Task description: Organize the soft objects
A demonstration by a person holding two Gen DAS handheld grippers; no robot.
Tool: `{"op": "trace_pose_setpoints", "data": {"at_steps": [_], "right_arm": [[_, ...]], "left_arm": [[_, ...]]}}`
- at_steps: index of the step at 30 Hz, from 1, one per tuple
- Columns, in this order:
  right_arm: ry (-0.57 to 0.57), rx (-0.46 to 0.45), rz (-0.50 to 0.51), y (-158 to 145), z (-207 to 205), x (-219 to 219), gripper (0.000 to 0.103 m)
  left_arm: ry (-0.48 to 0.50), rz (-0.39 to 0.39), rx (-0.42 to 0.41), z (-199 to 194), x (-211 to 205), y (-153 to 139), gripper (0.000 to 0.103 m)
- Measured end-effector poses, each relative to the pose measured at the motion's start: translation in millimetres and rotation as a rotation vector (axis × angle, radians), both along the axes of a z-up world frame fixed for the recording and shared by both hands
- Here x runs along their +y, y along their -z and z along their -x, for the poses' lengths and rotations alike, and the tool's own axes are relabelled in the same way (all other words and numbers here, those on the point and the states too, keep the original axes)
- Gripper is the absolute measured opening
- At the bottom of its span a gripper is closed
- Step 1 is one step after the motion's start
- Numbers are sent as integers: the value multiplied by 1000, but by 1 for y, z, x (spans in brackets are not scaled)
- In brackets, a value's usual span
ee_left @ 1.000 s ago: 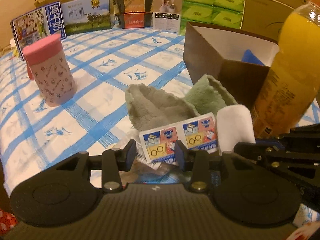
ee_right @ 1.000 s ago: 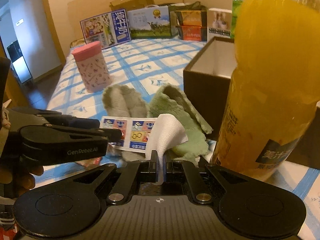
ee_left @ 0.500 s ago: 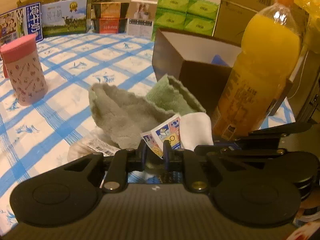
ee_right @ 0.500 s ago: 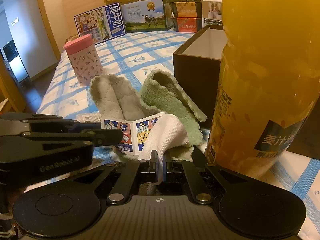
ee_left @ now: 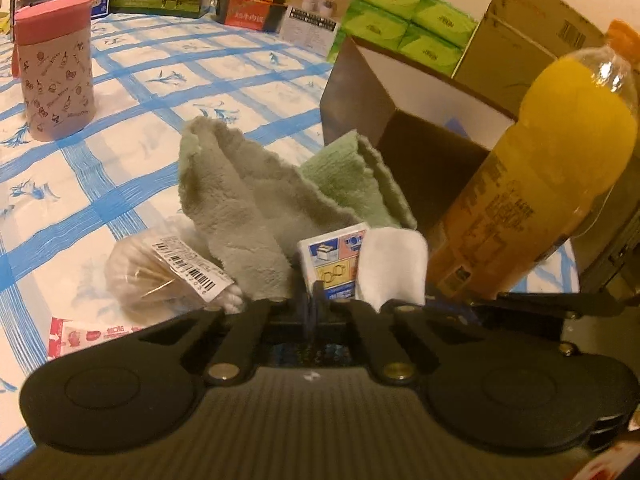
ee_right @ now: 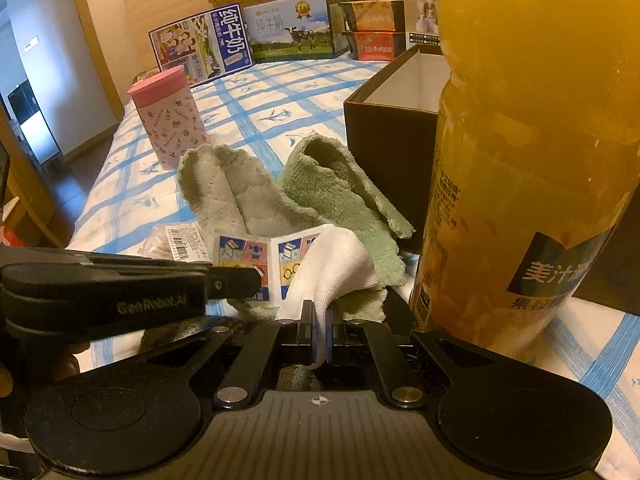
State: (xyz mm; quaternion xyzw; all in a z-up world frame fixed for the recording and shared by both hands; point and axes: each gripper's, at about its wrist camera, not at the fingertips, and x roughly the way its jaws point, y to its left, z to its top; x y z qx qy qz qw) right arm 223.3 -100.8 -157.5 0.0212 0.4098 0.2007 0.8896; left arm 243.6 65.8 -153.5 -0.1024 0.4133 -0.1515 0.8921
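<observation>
"GenRobot.AI" on left tongs (ee_right: 256, 280); "纯牛奶" on milk carton (ee_right: 234, 40).

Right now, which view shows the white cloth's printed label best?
The right wrist view: the printed label shows two panels, folded, above the white cloth, with the left gripper shut on its edge. The left wrist view shows one narrow panel behind closed fingertips.

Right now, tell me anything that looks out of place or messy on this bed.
The grey cloth and green cloth lie crumpled, not folded, beside the open box. A crinkled plastic bag sits loose beside the grey one. Nothing looks spilled.
</observation>
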Motion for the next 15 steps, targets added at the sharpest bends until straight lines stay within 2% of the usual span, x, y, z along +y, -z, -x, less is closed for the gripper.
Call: {"op": "trace_pose_setpoints", "data": {"at_steps": [5,15], "right_arm": [[-7,-2,-9,-2,3,-2,4],[-48,-16,-34,-22,33,-18,4]], "left_arm": [[-9,-63,-52,16,-4,-13,0],[-12,-76,-115,65,-13,-51,0]]}}
